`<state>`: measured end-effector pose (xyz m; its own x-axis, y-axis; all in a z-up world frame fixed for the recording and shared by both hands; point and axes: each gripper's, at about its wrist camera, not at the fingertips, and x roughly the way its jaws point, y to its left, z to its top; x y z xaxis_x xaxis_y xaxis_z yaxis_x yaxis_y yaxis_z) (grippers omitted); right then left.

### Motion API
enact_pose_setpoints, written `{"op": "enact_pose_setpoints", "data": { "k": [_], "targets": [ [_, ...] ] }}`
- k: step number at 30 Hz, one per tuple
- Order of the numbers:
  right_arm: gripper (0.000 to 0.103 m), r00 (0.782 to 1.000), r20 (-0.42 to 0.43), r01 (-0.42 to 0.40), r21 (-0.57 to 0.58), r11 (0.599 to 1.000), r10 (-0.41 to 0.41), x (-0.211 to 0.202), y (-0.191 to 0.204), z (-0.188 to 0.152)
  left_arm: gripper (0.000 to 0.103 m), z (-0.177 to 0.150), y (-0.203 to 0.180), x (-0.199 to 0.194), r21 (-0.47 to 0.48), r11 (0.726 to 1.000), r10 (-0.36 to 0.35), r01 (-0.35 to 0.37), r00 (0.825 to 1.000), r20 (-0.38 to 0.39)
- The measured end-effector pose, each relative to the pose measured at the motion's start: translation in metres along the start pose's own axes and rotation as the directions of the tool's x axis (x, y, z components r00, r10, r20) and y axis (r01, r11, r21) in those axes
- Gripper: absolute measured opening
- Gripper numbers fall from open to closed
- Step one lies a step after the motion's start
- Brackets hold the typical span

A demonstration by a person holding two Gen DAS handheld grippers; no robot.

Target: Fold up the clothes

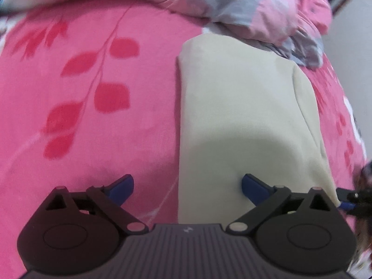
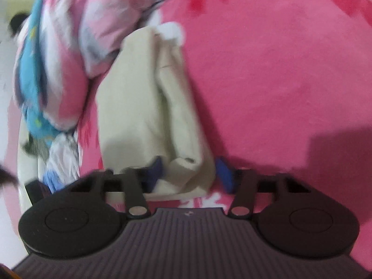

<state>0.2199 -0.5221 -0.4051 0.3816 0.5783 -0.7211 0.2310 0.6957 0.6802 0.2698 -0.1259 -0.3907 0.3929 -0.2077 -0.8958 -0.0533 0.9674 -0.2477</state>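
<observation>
Cream garment folded along bedspread edge, left hand-held gripper wide, right hand-held gripper pinching its corner.

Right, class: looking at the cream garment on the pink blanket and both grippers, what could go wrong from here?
1. The right gripper pinches a bunched wad of the cream garment; pulling may crumple the layers rather than fold them.
2. The left gripper hangs open across the garment's edge, holding nothing, so that side could lag and skew.
3. The rumpled quilt lies against the far end and may snag it.
</observation>
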Motion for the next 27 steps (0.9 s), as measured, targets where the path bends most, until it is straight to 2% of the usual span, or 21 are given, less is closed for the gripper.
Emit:
{"op": "enact_pose_setpoints", "data": {
  "k": [2,5,8,10,13,16,20,22,24,27],
  "targets": [
    [0.012,1.0,-0.008,-0.018,-0.016,1.0,0.018,0.001,0.011,-0.005,0.098,0.002,-0.004,-0.002,0.035,0.999,0.003,-0.003,1.0,0.0],
    [0.011,0.998,0.007,-0.063,-0.003,0.998,0.063,-0.005,0.021,-0.011,0.098,0.008,-0.002,-0.003,0.082,0.997,-0.008,0.008,1.0,-0.003],
    [0.011,0.999,0.011,-0.04,0.09,0.995,0.039,0.0,0.001,-0.017,0.098,0.011,0.003,-0.001,0.099,0.994,-0.041,0.043,0.999,-0.02],
    [0.011,1.0,0.011,-0.025,0.192,0.981,0.023,0.007,-0.023,-0.02,0.098,0.015,0.003,0.001,0.116,0.992,-0.051,0.055,0.998,-0.038],
    [0.008,0.982,0.073,-0.186,0.381,0.906,0.172,0.001,-0.04,-0.031,0.097,0.02,0.002,-0.002,0.175,0.983,-0.053,0.061,0.997,-0.047],
    [0.008,0.968,0.109,-0.251,0.381,0.89,0.227,-0.004,-0.035,-0.036,0.097,0.024,0.008,0.003,0.171,0.98,-0.085,0.098,0.993,-0.082],
    [0.013,0.981,0.101,-0.192,0.425,0.885,0.164,0.001,-0.048,-0.037,0.097,0.028,0.007,0.004,0.185,0.977,-0.089,0.108,0.99,-0.107],
    [0.019,0.985,0.106,-0.166,0.431,0.887,0.133,0.001,-0.052,-0.036,0.097,0.029,0.006,0.004,0.194,0.975,-0.087,0.108,0.99,-0.114],
    [0.027,0.986,0.141,-0.136,0.36,0.923,0.09,-0.015,-0.037,-0.032,0.097,0.03,0.008,0.005,0.185,0.976,-0.095,0.117,0.988,-0.124],
    [0.028,0.983,0.183,-0.083,0.287,0.954,0.03,-0.028,-0.025,-0.024,0.097,0.03,0.011,0.006,0.167,0.977,-0.108,0.129,0.985,-0.132]
  ]
}}
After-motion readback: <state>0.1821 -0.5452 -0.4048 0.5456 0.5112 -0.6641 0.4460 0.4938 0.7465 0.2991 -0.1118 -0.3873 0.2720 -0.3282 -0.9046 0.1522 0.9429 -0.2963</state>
